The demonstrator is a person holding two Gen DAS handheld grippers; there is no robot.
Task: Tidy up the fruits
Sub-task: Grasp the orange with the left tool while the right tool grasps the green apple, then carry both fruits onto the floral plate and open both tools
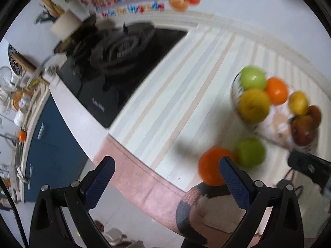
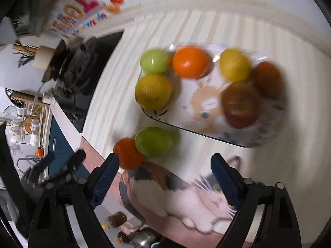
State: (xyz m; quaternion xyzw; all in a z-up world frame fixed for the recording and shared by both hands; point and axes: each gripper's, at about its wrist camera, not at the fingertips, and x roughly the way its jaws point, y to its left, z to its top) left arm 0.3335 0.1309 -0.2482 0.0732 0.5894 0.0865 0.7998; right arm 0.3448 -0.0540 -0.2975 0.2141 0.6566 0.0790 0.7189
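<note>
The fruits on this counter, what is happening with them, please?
A person holds two grippers above a striped cloth and is sorting fruits. Both the left gripper and the right gripper are open and hold nothing. Six fruits already lie on the cat tray. An orange and a green apple lie off the tray, touching each other, near the counter's edge, just ahead of the right gripper. The pictures are blurred.
</note>
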